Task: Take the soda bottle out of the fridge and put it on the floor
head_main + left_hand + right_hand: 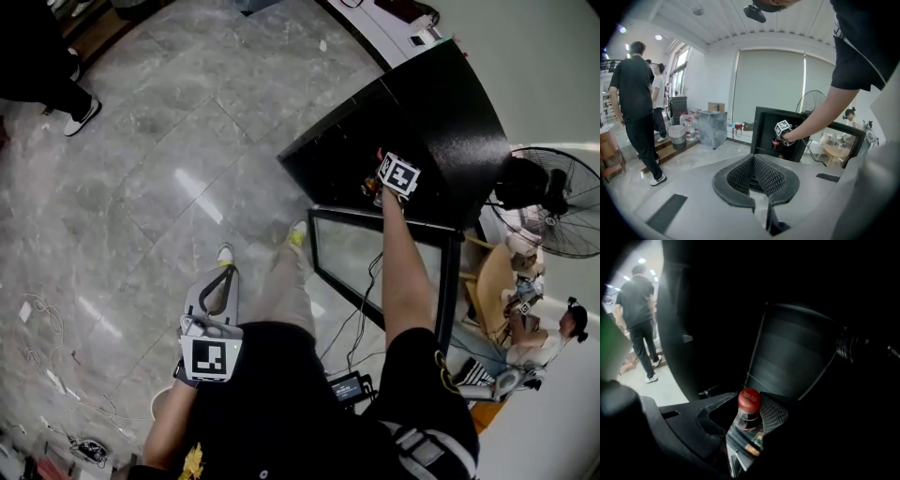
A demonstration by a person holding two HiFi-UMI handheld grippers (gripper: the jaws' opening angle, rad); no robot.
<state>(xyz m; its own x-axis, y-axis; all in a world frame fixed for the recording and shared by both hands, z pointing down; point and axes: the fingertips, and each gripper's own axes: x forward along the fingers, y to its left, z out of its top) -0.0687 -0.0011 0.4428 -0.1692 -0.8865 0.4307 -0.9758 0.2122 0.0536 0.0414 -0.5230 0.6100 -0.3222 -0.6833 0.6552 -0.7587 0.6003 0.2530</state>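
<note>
A: Step?
B: The grasp, inside the fridge (412, 122). The right gripper (743, 422) is closed around the soda bottle (749, 402), red cap up, with the mesh pad against its neck. The bottle is not out yet.
A: Left one?
B: The left gripper (217, 287) has its jaws together and empty, held low by the person's leg.
A: Next?
B: My guess: keep a firm hold, draw the bottle straight out past the door frame, keep it upright, then lower it to the floor (169, 169) and let go.
</note>
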